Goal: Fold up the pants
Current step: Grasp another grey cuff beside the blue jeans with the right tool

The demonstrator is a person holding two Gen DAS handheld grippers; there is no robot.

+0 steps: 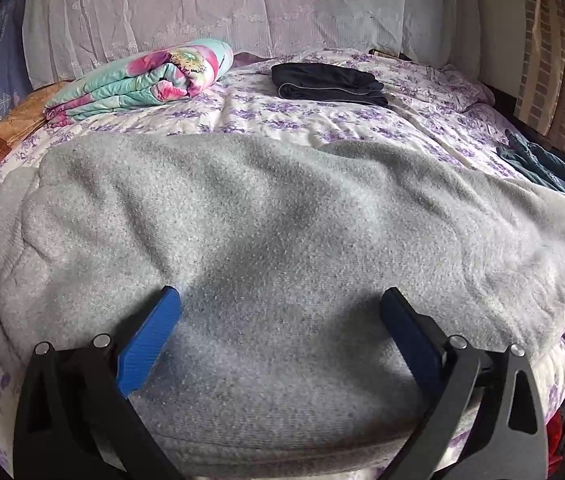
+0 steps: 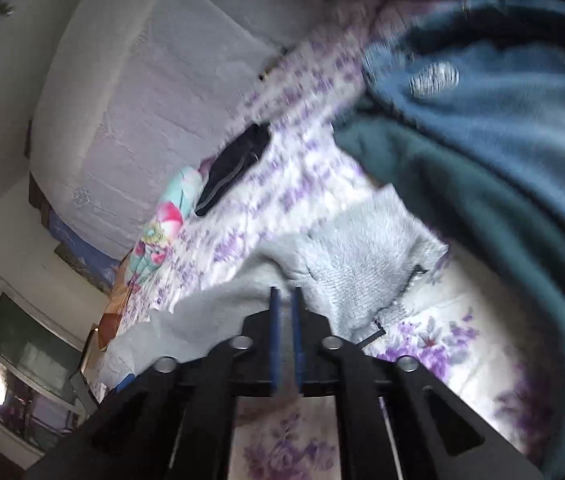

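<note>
The grey pants point(image 1: 282, 240) lie spread across the near part of the bed, on the purple-flowered bedsheet point(image 1: 362, 120). Their fabric is thick, napped fleece with a fine pilled surface; the near edge shows a ribbed band, and soft rounded folds run along the far edge.

The left gripper point(image 1: 280, 300) rests over the pants' near middle. Its jaws are spread wide, and the blue ridged pads point(image 1: 150, 340) stand on either side of bare fleece with nothing caught between them. Whether the tips press into the cloth cannot be told.

The right gripper point(image 2: 285, 292) sits at a bunched edge of the pants point(image 2: 362, 256). Its jaws are drawn almost together, thin blue pads parallel with a narrow slit between them. The tips meet the grey fleece, but whether cloth is pinched cannot be told; the view is blurred.

Beyond the pants, toward the headboard, lies a folded dark garment point(image 1: 328, 82) with a pale piped seam, flat and rectangular. Left of it sits a rolled quilt point(image 1: 142, 80), glossy, printed in turquoise and pink flowers. To the right of the pants lies a heap of blue and teal fleece clothing point(image 2: 482, 140), loosely crumpled.
</note>
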